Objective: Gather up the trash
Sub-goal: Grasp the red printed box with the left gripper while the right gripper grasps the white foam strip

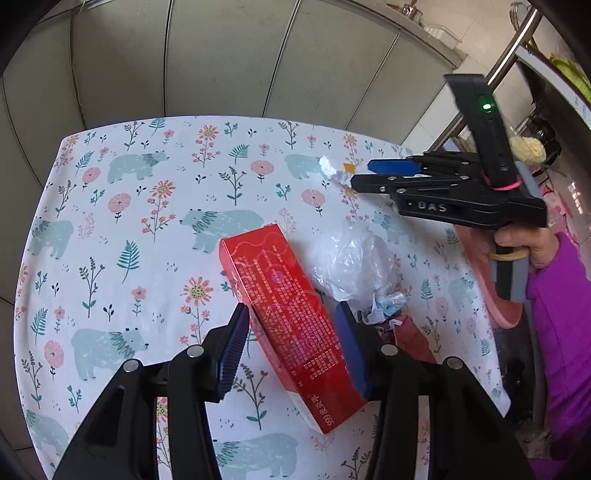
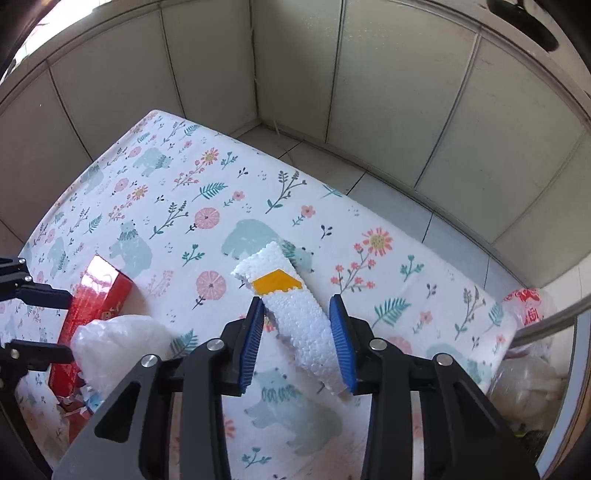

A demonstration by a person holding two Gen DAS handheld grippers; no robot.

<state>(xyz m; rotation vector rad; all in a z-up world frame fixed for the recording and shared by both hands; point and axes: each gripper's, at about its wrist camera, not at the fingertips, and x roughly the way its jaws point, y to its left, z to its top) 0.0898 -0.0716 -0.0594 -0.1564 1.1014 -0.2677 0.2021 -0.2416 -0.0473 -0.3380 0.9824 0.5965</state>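
Trash count: one red box (image 1: 291, 325) straddled by spread left hand-held gripper (image 1: 295, 343); one foam strip (image 2: 295, 314) between right's (image 2: 301, 339)

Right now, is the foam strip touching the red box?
Apart. The right wrist view shows the foam strip and the red box lying well separated, with a wide stretch of bare floral tablecloth between them.

Home kitchen corner: tiled walls (image 2: 388, 92) and floor (image 2: 391, 199), floral bear-print cloth (image 1: 155, 206) over desk, pots (image 1: 410, 9) on counter (image 1: 417, 31) past desk's far right corner.
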